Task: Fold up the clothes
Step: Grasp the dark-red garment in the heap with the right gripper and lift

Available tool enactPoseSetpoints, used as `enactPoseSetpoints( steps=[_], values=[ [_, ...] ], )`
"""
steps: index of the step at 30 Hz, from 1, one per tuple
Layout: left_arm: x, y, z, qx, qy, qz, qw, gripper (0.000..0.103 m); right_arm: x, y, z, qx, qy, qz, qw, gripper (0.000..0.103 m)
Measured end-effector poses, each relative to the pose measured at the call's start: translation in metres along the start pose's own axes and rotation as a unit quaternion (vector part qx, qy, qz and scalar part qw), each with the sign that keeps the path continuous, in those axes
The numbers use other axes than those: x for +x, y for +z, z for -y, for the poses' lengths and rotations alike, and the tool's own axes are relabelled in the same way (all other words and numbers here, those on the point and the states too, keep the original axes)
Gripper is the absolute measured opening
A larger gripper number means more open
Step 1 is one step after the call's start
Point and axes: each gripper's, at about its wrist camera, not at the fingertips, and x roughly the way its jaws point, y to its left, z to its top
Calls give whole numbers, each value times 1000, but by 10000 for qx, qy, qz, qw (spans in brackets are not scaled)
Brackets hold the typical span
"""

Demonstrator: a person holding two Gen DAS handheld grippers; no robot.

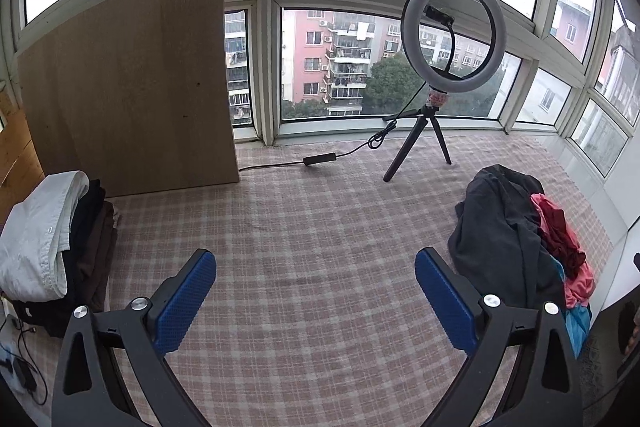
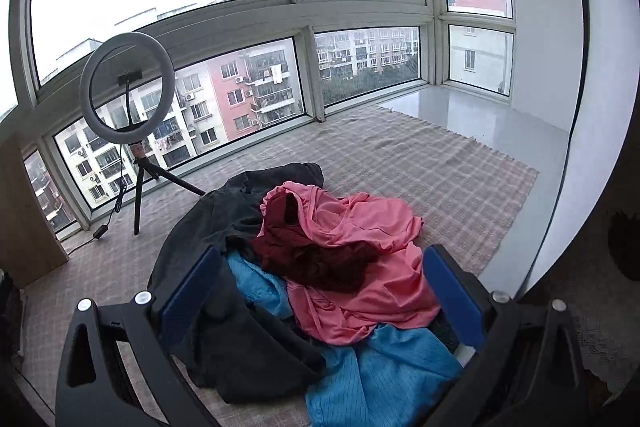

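Pink garment (image 2: 360, 267) atop clothes pile, between spread right gripper (image 2: 320, 287) fingers

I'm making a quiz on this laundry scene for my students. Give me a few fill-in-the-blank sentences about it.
1. Both the left gripper and the right gripper have their jaws ____.
2. The pink garment lies on top of the ____ garment.
3. The ring light stands on a small ____.
4. The top item of the folded stack is ____ in colour.

Missing words: open; blue; tripod; white
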Motion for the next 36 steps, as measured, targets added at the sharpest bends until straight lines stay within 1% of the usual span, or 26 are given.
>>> enactPoseSetpoints(
  steps=[1,2,3,4,6,8,10,11,13,14,15,17,18,19,22,26,28,29,30,31,32,34,36],
  values=[
    [0,1,10,64,52,-9,10000,100,18,5,7,-11,154,-183,9997,92],
    [0,2,20,123,95,-16,9999,100,36,10,13,-22,308,-366,9989,75],
    [0,3,28,174,141,-23,9997,100,57,14,17,-7,515,-573,9970,52],
    [0,4,36,220,184,-28,9996,100,79,14,17,-55,664,-881,9939,40],
    [-1,5,47,271,275,-24,9993,100,124,15,17,-158,954,-1507,9838,40],
    [-2,6,54,264,376,-28,9989,100,148,13,9,-441,941,-1682,9803,40],
    [0,6,59,231,463,-55,9986,100,159,13,0,-771,951,-1700,9778,40],
    [2,5,61,219,493,-74,9985,100,163,15,-3,-953,870,-1675,9774,40],
    [5,5,65,197,544,-112,9983,100,171,17,-6,-1313,503,-1604,9770,42],
    [7,4,68,189,547,-131,9982,100,176,18,-5,-1381,497,-1637,9755,42],
    [9,5,70,180,552,-158,9982,100,180,20,-2,-1316,614,-1721,9743,42],
    [11,5,75,188,550,-183,9981,100,180,23,2,-997,1127,-1815,9718,42],
    [12,5,78,197,545,-188,9981,100,177,24,-1,-952,1369,-1795,9695,42],
    [12,5,80,205,541,-191,9981,100,174,25,-9,-1064,1472,-1744,9678,42],
    [14,7,86,235,522,-204,9981,100,183,24,-37,-1669,1227,-1672,9639,42],
    [11,7,88,324,546,-212,9978,100,222,24,-58,-1676,1321,-1952,9573,42],
    [7,6,86,360,620,-187,9973,100,239,21,-62,-1723,1134,-2063,9565,41],
    [5,5,84,363,660,-174,9970,101,246,20,-63,-1745,1038,-2111,9562,37],
    [2,4,80,346,702,-161,9968,101,247,21,-63,-1715,1145,-2094,9558,22],
    [0,4,76,322,741,-149,9966,101,244,23,-62,-1642,1265,-2081,9559,17],
    [-1,2,70,282,769,-141,9965,101,237,28,-60,-1542,1365,-2009,9577,16],
    [-4,0,57,189,804,-133,9965,101,219,40,-56,-1309,1596,-1814,9615,6],
    [-7,-3,42,114,831,-107,9964,101,194,56,-55,-1051,1819,-1540,9655,6]
  ],
)
